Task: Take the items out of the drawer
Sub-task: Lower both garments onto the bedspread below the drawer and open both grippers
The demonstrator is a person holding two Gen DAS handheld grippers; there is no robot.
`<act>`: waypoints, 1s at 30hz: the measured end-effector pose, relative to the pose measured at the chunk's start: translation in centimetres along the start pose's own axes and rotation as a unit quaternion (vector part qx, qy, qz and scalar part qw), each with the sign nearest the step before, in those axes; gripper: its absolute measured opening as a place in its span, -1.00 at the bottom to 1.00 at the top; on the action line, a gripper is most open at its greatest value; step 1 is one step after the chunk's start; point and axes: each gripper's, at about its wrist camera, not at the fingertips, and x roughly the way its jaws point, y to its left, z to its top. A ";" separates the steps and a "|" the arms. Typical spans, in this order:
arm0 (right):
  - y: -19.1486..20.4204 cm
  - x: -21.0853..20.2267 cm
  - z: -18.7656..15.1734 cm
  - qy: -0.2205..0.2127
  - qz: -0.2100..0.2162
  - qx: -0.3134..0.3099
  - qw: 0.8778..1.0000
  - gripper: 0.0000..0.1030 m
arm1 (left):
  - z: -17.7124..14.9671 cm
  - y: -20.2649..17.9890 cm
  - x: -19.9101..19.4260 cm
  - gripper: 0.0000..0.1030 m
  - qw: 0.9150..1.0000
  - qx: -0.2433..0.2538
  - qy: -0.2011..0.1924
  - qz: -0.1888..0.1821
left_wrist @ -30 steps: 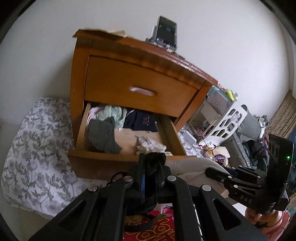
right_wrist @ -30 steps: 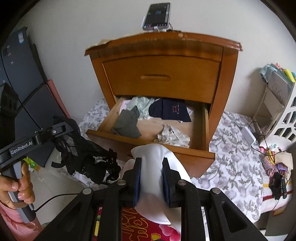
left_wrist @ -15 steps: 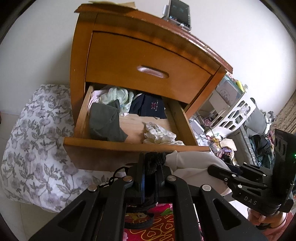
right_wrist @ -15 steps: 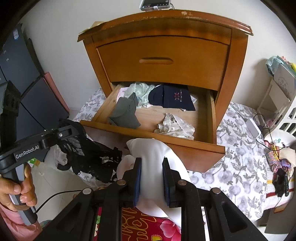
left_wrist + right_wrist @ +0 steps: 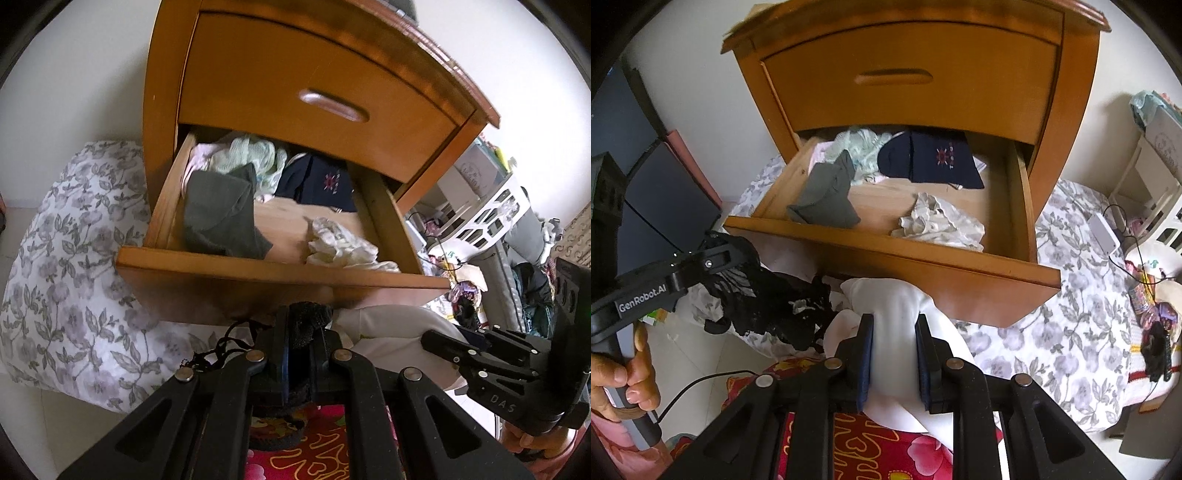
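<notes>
The lower drawer [image 5: 886, 258] of a wooden nightstand stands pulled out. Inside lie a grey-green garment [image 5: 827, 199], a navy cap [image 5: 931, 158], a crumpled cream cloth [image 5: 938, 223] and pale green fabric [image 5: 864, 147] at the back. My right gripper [image 5: 894, 328] is shut on a white cloth [image 5: 890, 306], held just below the drawer front. My left gripper [image 5: 301, 328] is shut on a black lace garment [image 5: 308, 319], which hangs at the left in the right wrist view [image 5: 768, 306]. In the left wrist view the same drawer [image 5: 280, 273] and grey-green garment [image 5: 221, 214] show.
The nightstand's upper drawer [image 5: 908, 77] is closed. A floral sheet [image 5: 1071, 302] covers the floor around it. A red patterned cloth [image 5: 871, 446] lies below both grippers. A white plastic basket [image 5: 491, 214] and clutter sit to the right. Dark panels [image 5: 639, 173] lean at the left.
Both grippers have moved closer to the open drawer, still holding their cloths. The nightstand fills more of each view and its top has slid out of frame.
</notes>
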 end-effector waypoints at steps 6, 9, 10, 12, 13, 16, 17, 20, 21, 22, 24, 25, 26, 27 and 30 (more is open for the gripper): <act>-0.3 1.2 0.2 0.013 0.000 0.001 1.000 -0.52 | 0.0 0.6 2.0 -0.86 1.000 -0.005 0.020 0.009; -0.4 2.0 0.2 0.022 0.001 0.003 1.000 -0.50 | -0.2 0.9 3.0 -0.86 0.999 -0.008 0.032 0.013; -0.4 2.3 0.2 0.024 0.001 0.002 1.000 -0.50 | -0.2 1.0 3.4 -0.86 0.999 -0.009 0.035 0.015; -0.5 2.8 0.3 0.028 0.002 0.002 1.000 -0.50 | -0.2 1.3 4.0 -0.86 0.999 -0.012 0.042 0.018; -0.6 3.1 0.3 0.031 0.002 0.004 0.999 -0.49 | -0.2 1.3 4.3 -0.86 0.999 -0.013 0.045 0.019; -0.8 3.9 0.4 0.042 0.001 0.006 0.999 -0.48 | -0.3 1.6 5.1 -0.86 0.998 -0.016 0.054 0.022; -0.8 4.1 0.4 0.045 0.001 0.006 0.999 -0.48 | -0.3 1.7 5.3 -0.86 0.998 -0.016 0.057 0.023; -1.0 4.7 0.6 0.053 0.000 0.008 0.999 -0.46 | -0.4 2.0 6.0 -0.86 0.997 -0.021 0.065 0.028; -1.0 5.0 0.7 0.055 0.000 0.008 0.998 -0.44 | -0.4 2.1 6.3 -0.86 0.997 -0.022 0.069 0.030; -1.1 5.1 0.8 0.057 -0.001 0.010 0.998 -0.43 | -0.4 2.2 6.5 -0.86 0.997 -0.023 0.072 0.032; -1.2 5.4 1.0 0.062 -0.002 0.013 0.998 -0.41 | -0.5 2.5 7.0 -0.82 0.996 -0.028 0.078 0.037; -1.3 5.6 1.0 0.066 -0.004 0.014 0.998 -0.41 | -0.5 2.6 7.1 -0.80 0.996 -0.031 0.081 0.038; -1.4 5.7 1.0 0.068 -0.005 0.014 0.998 -0.41 | -0.5 2.7 7.3 -0.75 0.995 -0.034 0.084 0.039; -1.4 5.8 1.0 0.069 -0.007 0.013 0.997 -0.40 | -0.6 2.8 7.4 -0.63 0.995 -0.036 0.086 0.039; -1.6 5.7 1.4 0.067 -0.005 0.015 0.998 -0.41 | -0.6 3.1 7.4 -0.09 0.994 -0.044 0.088 0.042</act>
